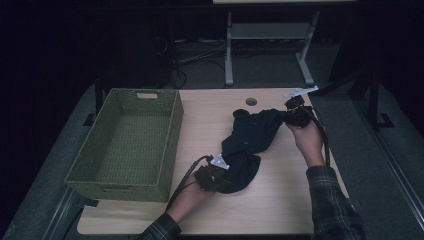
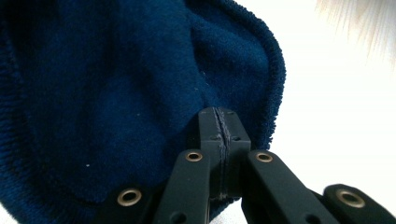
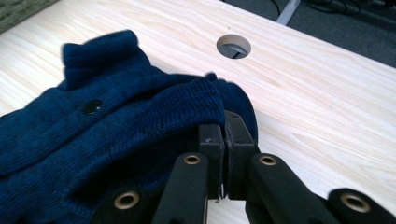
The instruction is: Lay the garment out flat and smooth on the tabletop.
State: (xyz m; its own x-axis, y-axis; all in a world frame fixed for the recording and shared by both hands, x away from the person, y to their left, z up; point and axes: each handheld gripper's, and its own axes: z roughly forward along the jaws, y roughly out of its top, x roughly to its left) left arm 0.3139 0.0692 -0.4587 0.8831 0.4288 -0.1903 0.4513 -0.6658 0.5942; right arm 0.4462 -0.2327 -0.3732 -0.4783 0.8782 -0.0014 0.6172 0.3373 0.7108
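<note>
A dark blue knitted garment (image 1: 247,142) is stretched across the middle of the wooden table (image 1: 280,200). My left gripper (image 1: 222,179) is shut on its near lower edge, and the blue cloth (image 2: 116,93) bunches right at the closed jaw tips (image 2: 219,122). My right gripper (image 1: 289,116) is shut on the far right corner of the garment (image 3: 116,135), lifted a little above the tabletop; its jaws (image 3: 224,133) pinch a fold of the knit. A small dark button (image 3: 91,107) shows on the cloth.
A green woven basket (image 1: 172,132) stands on the left part of the table, with nothing in it. A round cable hole (image 1: 251,101) lies near the table's far edge, also seen as the cable hole (image 3: 233,46). A metal frame (image 1: 270,45) stands on the floor behind.
</note>
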